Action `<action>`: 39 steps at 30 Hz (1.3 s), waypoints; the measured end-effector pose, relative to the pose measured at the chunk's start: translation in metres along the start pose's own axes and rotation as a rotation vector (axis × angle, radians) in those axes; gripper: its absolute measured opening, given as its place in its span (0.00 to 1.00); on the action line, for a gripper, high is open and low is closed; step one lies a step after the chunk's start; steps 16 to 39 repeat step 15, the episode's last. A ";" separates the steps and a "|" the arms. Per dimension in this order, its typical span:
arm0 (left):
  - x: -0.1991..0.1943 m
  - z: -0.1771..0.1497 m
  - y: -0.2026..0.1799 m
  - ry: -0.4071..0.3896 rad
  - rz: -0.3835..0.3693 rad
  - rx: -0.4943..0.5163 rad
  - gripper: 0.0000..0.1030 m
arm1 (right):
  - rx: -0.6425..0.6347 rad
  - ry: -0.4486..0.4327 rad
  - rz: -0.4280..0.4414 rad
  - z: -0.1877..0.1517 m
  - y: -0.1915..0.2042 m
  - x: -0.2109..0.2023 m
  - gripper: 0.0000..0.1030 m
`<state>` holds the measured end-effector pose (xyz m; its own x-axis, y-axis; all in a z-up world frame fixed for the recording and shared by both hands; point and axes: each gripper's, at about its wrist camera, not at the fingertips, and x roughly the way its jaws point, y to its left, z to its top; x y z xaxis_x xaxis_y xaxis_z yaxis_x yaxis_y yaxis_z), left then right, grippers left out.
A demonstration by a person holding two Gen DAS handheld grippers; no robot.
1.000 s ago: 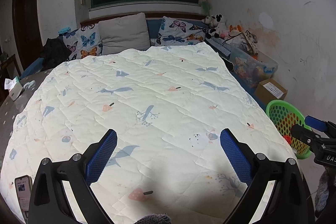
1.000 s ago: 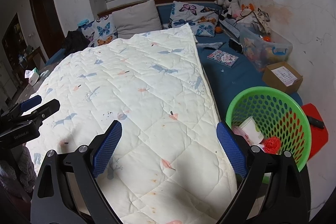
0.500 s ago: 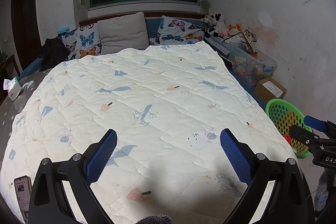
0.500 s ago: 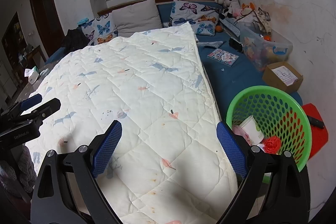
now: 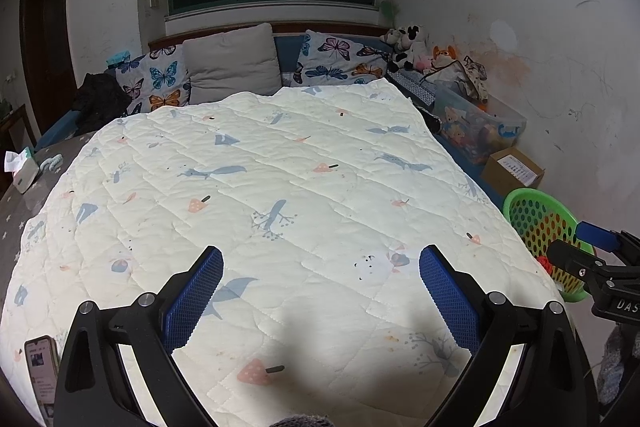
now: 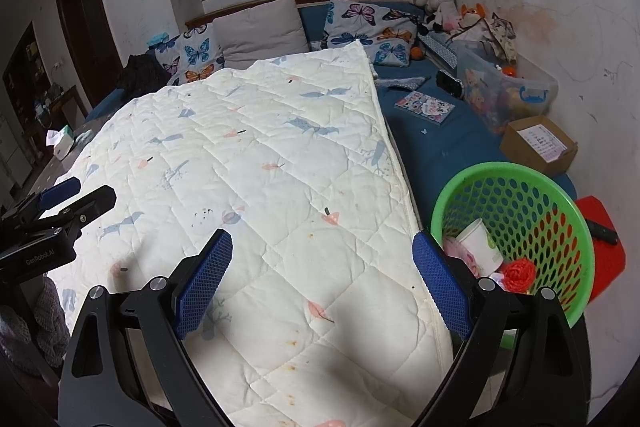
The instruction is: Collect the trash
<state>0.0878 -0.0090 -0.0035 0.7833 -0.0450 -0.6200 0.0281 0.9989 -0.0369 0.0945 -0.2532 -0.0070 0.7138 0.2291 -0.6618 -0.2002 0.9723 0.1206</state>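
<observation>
A green plastic basket stands on the floor at the right of the bed. It holds a white paper cup, a red crumpled piece and pink wrapping. The basket also shows in the left wrist view. My right gripper is open and empty over the quilt's near right corner, just left of the basket. My left gripper is open and empty over the near middle of the cream quilt. Each gripper shows at the edge of the other's view.
Pillows line the headboard. A booklet, a clear toy bin and a cardboard box sit along the right side. A tissue box lies at the left. A phone lies at the near left corner. A red stool stands behind the basket.
Both grippers stay open. The views have shifted only slightly; nothing was picked up or let go.
</observation>
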 end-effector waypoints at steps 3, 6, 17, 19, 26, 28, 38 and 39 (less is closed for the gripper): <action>-0.001 0.000 0.001 -0.003 0.007 0.001 0.92 | 0.000 0.000 0.000 0.000 0.000 0.000 0.88; 0.000 0.002 0.003 0.000 0.006 -0.004 0.92 | 0.000 0.000 0.000 -0.001 -0.001 0.000 0.88; 0.001 0.002 0.010 0.012 0.012 -0.021 0.92 | -0.006 0.005 0.002 -0.002 0.003 0.004 0.88; 0.001 0.002 0.010 0.012 0.012 -0.021 0.92 | -0.006 0.005 0.002 -0.002 0.003 0.004 0.88; 0.001 0.002 0.010 0.012 0.012 -0.021 0.92 | -0.006 0.005 0.002 -0.002 0.003 0.004 0.88; 0.001 0.002 0.010 0.012 0.012 -0.021 0.92 | -0.006 0.005 0.002 -0.002 0.003 0.004 0.88; 0.001 0.002 0.010 0.012 0.012 -0.021 0.92 | -0.006 0.005 0.002 -0.002 0.003 0.004 0.88; 0.001 0.002 0.010 0.012 0.012 -0.021 0.92 | -0.006 0.005 0.002 -0.002 0.003 0.004 0.88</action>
